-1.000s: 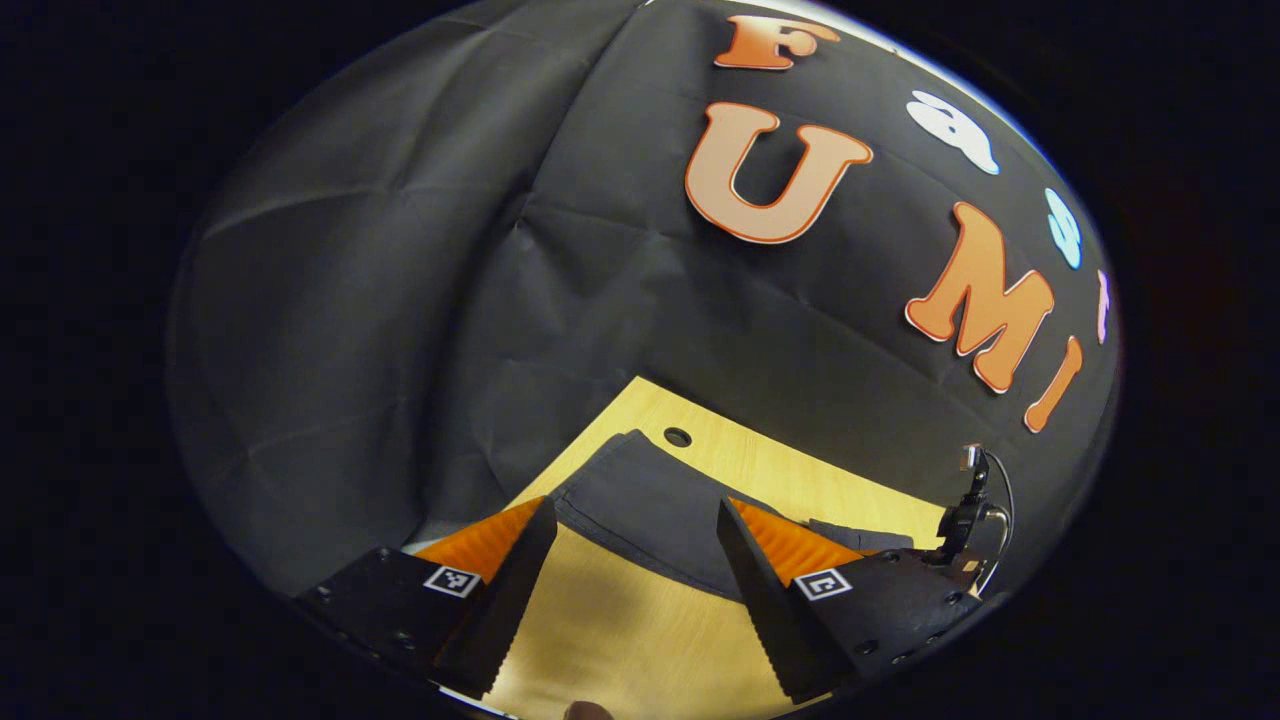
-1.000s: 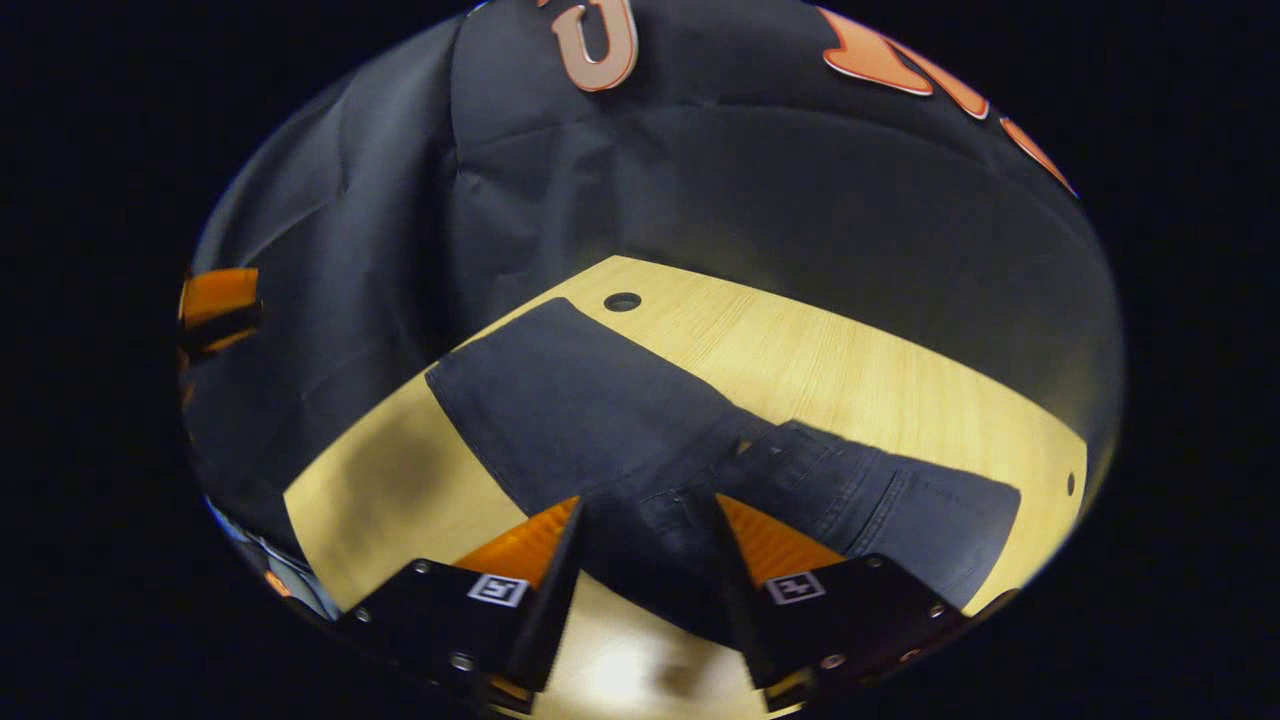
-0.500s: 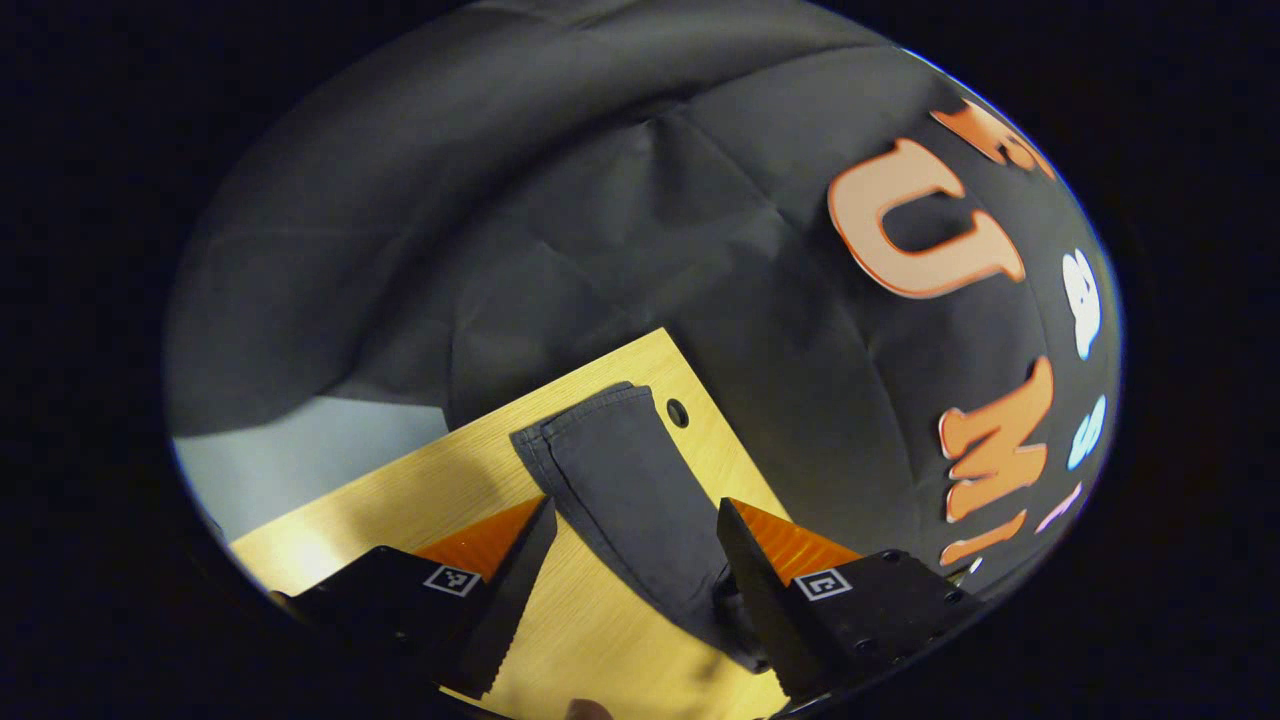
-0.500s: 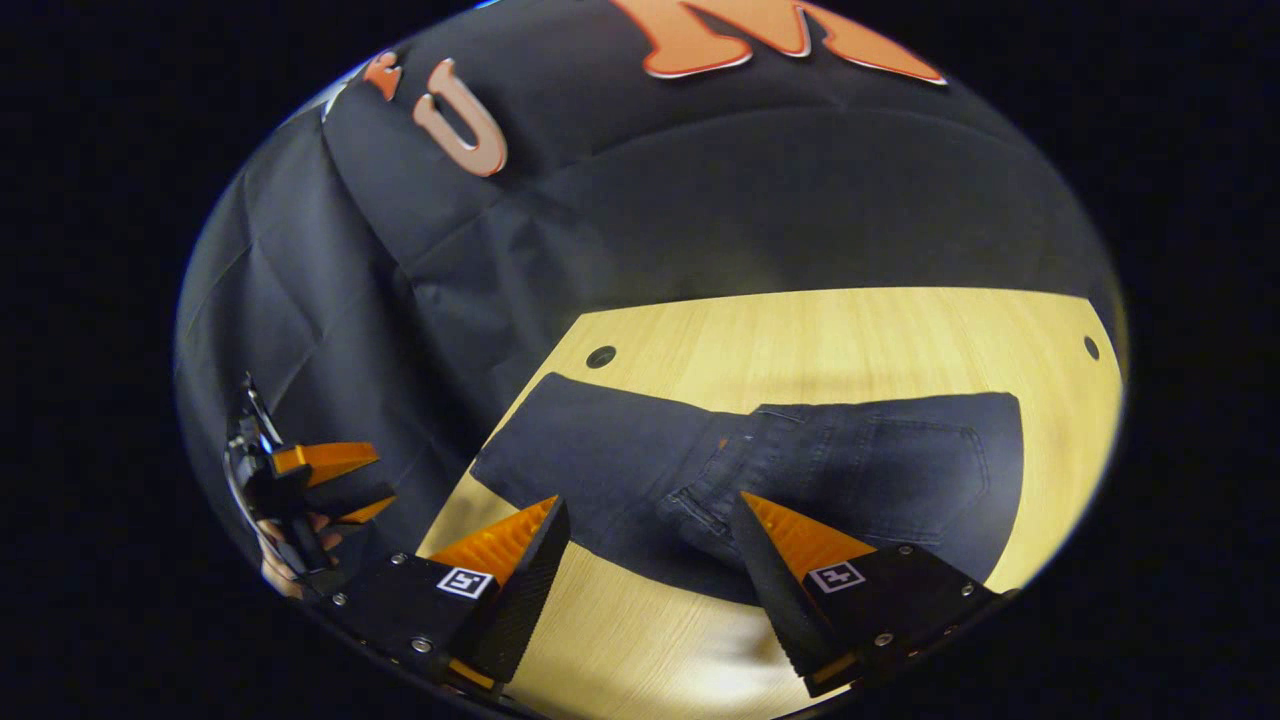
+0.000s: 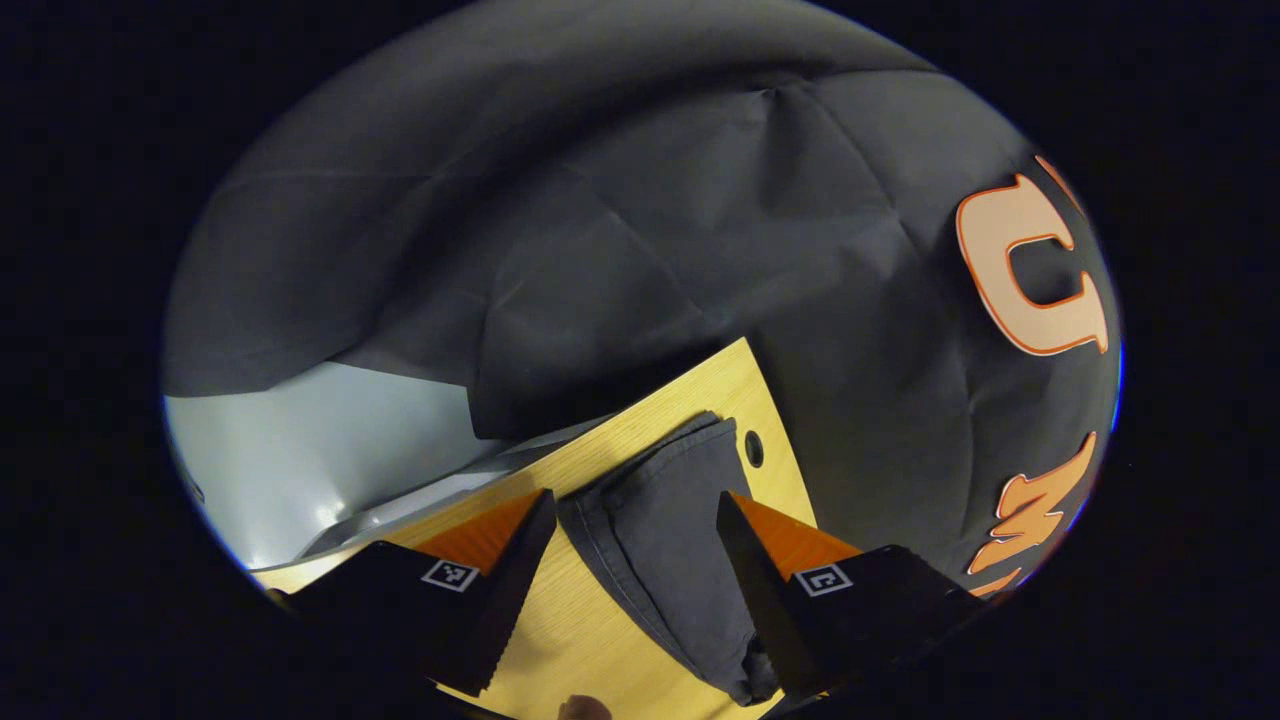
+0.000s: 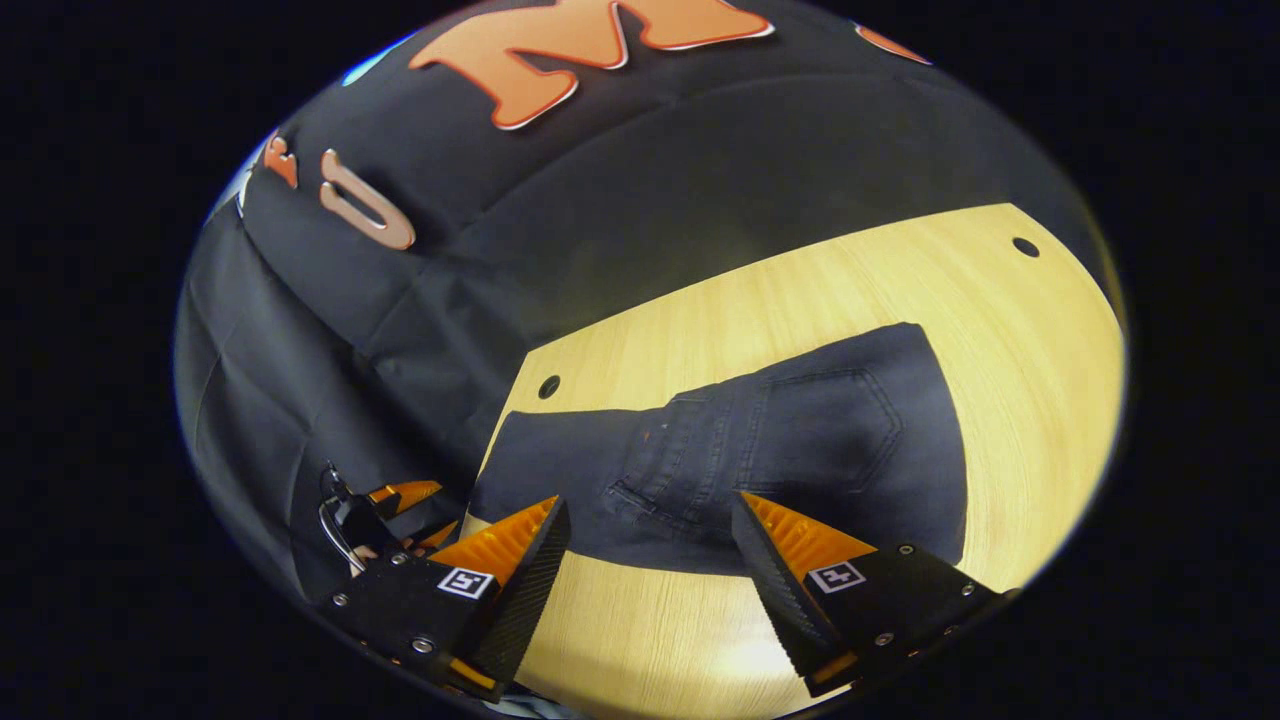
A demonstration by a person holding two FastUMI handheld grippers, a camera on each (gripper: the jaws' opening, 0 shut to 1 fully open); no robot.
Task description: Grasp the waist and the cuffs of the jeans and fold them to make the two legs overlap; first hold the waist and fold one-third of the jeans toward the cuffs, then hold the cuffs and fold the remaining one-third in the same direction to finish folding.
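A: Since a second ago both cameras have swung round. In the left gripper view the left hand-held gripper has turned so that the dark grey denim jeans now run lengthwise up between its fingers, with the cuff end by the round hole in the pale wooden desk at centre right.

B: Jaws?

A: Spread wide, nothing between them but air; the cloth lies flat below. The right hand-held gripper is the same: fingers apart, over the near edge of the jeans at bottom centre.

B: And the jeans themselves?

A: In the right gripper view they lie across the middle of the desk, waist already folded over, back pocket up at centre right, a single leg section running left toward the hole. The other gripper waits at lower left, off that cuff end.

B: So the first third is done.

A: I'd say so. The left looks lined up for the cuffs.
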